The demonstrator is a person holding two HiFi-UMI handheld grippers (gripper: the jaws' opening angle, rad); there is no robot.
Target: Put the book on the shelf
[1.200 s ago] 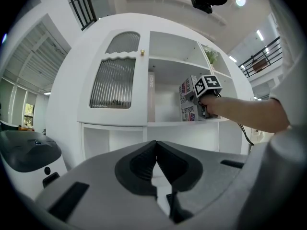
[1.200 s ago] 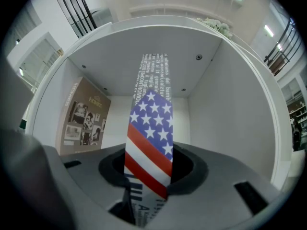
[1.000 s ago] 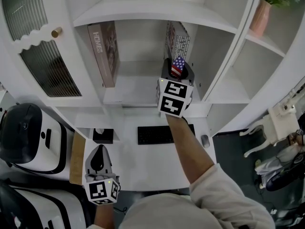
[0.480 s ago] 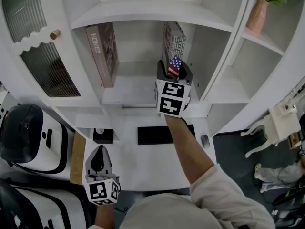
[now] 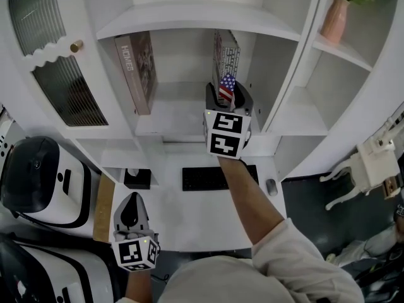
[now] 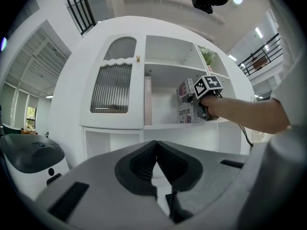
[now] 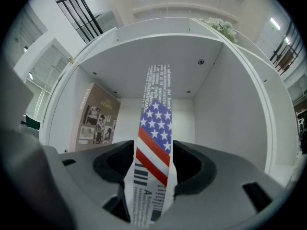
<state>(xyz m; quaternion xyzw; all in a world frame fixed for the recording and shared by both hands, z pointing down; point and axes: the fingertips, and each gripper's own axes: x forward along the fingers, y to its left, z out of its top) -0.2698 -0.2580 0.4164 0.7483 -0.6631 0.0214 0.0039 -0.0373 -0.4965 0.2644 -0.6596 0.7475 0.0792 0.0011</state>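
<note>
The book (image 5: 226,59), with a stars-and-stripes spine and printed covers, stands upright on the white shelf (image 5: 170,122), near the compartment's right wall. My right gripper (image 5: 226,92) reaches into that compartment with its jaws spread on either side of the spine (image 7: 154,128), no longer squeezing it. In the right gripper view the spine fills the gap between the jaws of the right gripper (image 7: 152,147). My left gripper (image 5: 131,216) hangs low at the left over the desk, shut and empty. The left gripper (image 6: 156,150) looks toward the cabinet and the book (image 6: 186,114).
A brown "HOMES" book (image 5: 136,68) leans on the compartment's left wall. Below the shelf a desk carries a keyboard (image 5: 205,178), a mouse (image 5: 272,186) and a small black box (image 5: 136,178). A ribbed cabinet door with a brass knob (image 5: 76,46) is at the left; a potted plant (image 5: 344,8) stands at the upper right.
The right gripper's jaws have spread wider around the book and it has edged slightly deeper into the shelf. The left gripper has not moved.
</note>
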